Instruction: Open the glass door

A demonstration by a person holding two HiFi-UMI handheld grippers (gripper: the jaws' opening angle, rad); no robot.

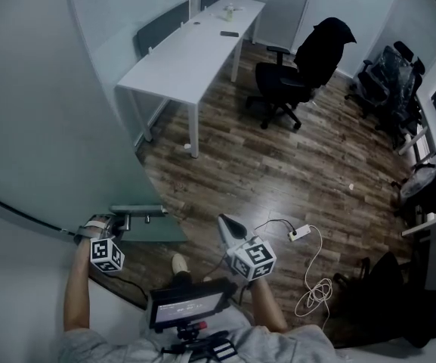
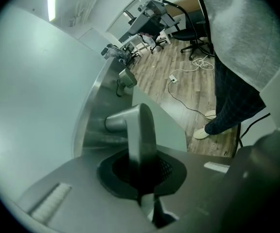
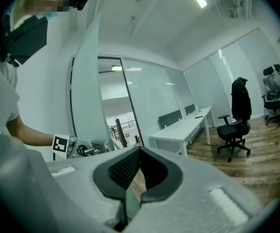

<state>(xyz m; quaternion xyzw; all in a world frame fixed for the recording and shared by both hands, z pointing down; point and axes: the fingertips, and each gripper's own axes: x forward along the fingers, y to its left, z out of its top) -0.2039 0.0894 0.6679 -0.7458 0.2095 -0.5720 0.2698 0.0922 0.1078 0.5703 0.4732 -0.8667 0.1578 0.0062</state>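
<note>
The frosted glass door fills the left of the head view, swung partway open, with a metal plate and lever handle at its edge. My left gripper is shut on that handle. In the left gripper view the silver lever handle runs down between the dark pads of the left gripper. My right gripper hangs in the air to the right of the door, shut and holding nothing. The right gripper view shows the right gripper pointing roughly level past the door's edge.
A long white desk stands along the far wall, with a black office chair beside it. A power strip and white cable lie on the wood floor to my right. More chairs and dark bags line the right side.
</note>
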